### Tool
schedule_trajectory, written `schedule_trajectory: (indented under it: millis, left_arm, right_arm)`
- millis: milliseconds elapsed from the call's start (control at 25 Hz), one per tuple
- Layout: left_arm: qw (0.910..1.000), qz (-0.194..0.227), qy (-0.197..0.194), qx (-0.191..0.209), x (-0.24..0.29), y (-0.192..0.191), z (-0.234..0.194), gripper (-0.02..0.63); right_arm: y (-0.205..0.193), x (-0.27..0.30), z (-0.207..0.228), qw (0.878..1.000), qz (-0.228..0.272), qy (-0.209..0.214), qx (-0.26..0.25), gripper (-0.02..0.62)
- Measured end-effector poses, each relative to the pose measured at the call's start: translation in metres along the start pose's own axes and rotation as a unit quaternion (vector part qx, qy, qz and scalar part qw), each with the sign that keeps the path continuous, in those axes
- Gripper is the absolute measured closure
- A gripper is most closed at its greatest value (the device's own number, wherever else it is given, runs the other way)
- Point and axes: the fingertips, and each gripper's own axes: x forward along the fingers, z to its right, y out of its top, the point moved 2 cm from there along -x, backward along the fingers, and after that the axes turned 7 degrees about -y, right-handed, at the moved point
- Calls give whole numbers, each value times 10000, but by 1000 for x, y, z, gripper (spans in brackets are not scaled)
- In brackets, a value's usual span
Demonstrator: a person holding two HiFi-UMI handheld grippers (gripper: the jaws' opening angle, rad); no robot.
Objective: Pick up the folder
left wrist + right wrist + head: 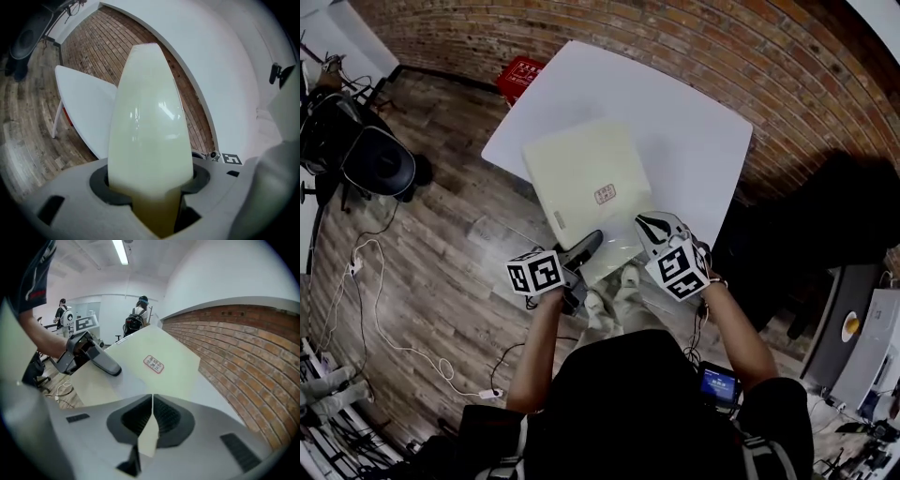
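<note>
The cream folder hangs tilted over the white table's near side, clamped by 2 grippers (left gripper wide across its thick edge, right gripper pinched tight on a thin edge).

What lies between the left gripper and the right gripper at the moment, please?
The near edge of the folder spans that stretch, with the left gripper and the right gripper each clamped on it; the head view shows this.

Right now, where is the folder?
In the head view the folder is at centre, over the white table, its near edge held by the left gripper and right gripper.
</note>
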Motion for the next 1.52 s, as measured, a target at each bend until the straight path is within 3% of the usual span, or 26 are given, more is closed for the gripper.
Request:
schedule_trajectory:
  millis: [240, 480, 800, 1240, 1520]
  left_arm:
    - [9987, 76, 203, 470, -17, 7, 20, 341]
    - [9957, 284, 244, 845, -35, 21, 34, 342]
    - [9846, 616, 383, 1588, -58, 42, 60, 341]
    - [9722, 1024, 395, 2069, -49, 64, 99, 341]
    - [9616, 1284, 554, 2362, -49, 64, 132, 341]
  right_arm:
    - [18, -16, 3, 9975, 326, -427, 467, 565]
    - [42, -23, -7, 9920, 746, -502, 887, 566]
    - [65, -36, -5, 9805, 1184, -766, 1368, 566]
    - [94, -67, 24, 9724, 1686, -796, 1405, 566]
    - [92, -94, 38, 9692, 1838, -726, 1471, 566]
